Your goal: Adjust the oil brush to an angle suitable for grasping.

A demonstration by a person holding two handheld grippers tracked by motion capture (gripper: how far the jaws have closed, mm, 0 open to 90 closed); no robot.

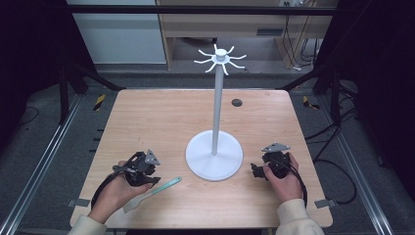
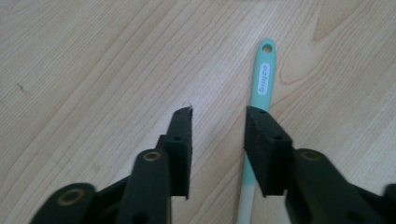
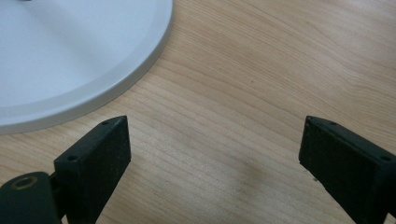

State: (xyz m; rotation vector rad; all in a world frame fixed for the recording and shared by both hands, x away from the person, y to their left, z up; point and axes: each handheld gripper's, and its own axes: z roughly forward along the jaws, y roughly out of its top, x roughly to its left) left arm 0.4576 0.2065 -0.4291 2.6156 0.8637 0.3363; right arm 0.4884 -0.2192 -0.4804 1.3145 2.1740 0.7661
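A teal-handled spatula (image 1: pixel 152 190) with a pale blade lies flat on the wooden table (image 1: pixel 156 117) near the front left. My left gripper (image 1: pixel 153 179) hovers just above it, held in a hand. In the left gripper view my left gripper (image 2: pixel 218 115) stands partly open, and the spatula's handle (image 2: pixel 262 74) runs under the right-hand jaw, not between the two. My right gripper (image 1: pixel 254 170) rests at the front right beside the stand's base. Seen in its own view, my right gripper (image 3: pixel 214 122) is wide open over bare wood.
A white stand with a round base (image 1: pixel 214 155), a tall pole (image 1: pixel 217 103) and a ring of hooks on top (image 1: pixel 220 58) rises at the table's middle. Its base rim (image 3: pixel 116 84) lies close to my right gripper. A dark round plug (image 1: pixel 237 102) sits at the far side.
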